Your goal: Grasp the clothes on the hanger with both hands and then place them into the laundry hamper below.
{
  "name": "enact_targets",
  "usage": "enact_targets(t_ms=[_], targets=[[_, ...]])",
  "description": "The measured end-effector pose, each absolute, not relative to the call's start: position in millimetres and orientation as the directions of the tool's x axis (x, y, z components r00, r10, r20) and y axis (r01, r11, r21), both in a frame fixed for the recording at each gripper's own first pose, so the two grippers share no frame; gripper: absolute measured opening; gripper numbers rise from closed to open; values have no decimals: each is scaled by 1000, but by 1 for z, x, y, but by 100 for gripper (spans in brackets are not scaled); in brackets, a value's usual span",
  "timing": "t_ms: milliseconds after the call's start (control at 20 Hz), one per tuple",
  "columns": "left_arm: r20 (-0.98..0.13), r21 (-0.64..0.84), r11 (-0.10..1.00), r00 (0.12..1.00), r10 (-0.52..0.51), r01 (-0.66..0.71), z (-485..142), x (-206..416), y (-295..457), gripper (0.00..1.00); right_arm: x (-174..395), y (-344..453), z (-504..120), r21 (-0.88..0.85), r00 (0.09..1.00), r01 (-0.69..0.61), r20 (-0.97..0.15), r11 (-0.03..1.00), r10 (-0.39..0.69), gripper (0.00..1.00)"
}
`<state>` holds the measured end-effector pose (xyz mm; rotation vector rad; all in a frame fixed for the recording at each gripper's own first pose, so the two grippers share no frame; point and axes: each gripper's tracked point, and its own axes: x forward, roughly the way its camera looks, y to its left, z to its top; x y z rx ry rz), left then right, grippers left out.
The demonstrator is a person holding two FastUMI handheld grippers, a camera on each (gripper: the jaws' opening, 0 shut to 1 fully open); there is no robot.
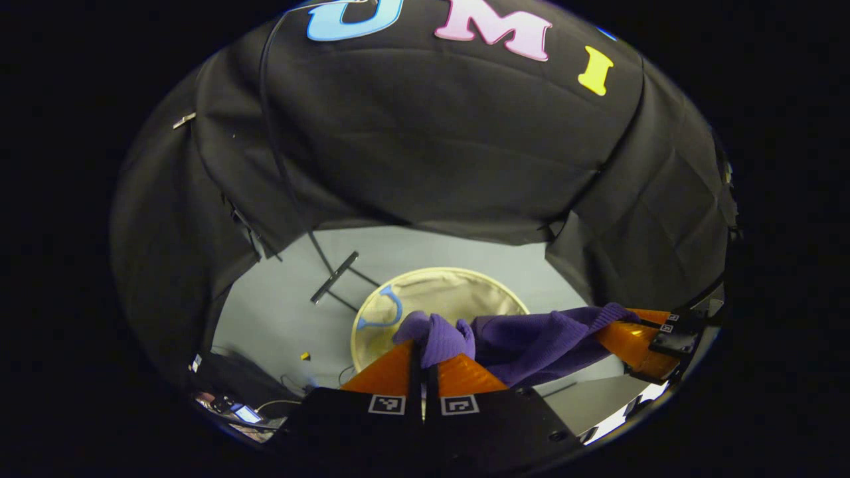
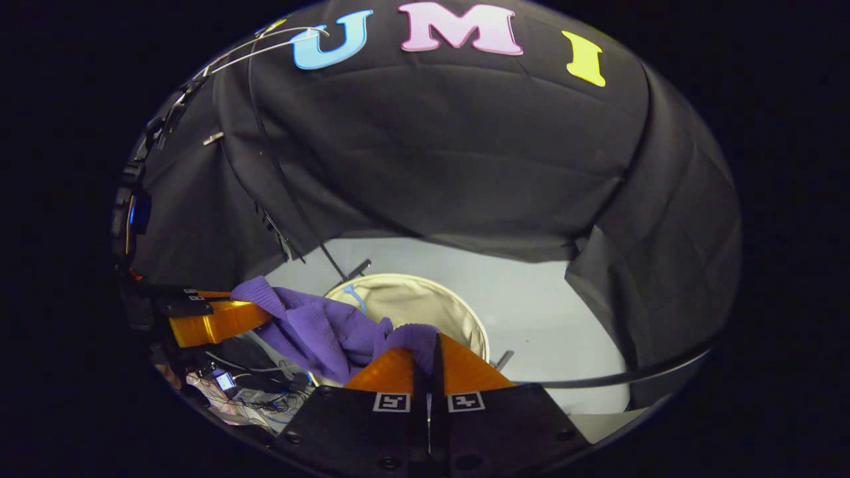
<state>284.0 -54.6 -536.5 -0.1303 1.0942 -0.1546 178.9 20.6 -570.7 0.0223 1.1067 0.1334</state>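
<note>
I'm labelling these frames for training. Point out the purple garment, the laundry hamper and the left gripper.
purple garment [image 1: 531,342], left gripper view, its stretched middle.
laundry hamper [image 2: 405,302], right gripper view, its inner lining.
left gripper [image 1: 425,355], left gripper view, between its fingers.

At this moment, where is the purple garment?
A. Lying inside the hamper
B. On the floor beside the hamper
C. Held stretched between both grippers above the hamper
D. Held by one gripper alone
C: the purple garment spans from the left gripper to the right gripper, over the hamper.
</note>
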Motion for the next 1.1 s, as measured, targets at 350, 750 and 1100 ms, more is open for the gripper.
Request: enact_targets(t_ms=[350,750,1100], targets=[[-872,-164,984,456,-177,68,-536,281,-49,96,168,8,-574,58,401,-27,-914,998,64,98],[-832,-192,977,514,-210,89,-492,285,-50,96,190,20,-528,87,486,-21,-869,996,86,99],[-718,-144,978,664,-208,151,-393,291,-28,96,212,27,-418,74,636,13,-770,997,48,99]])
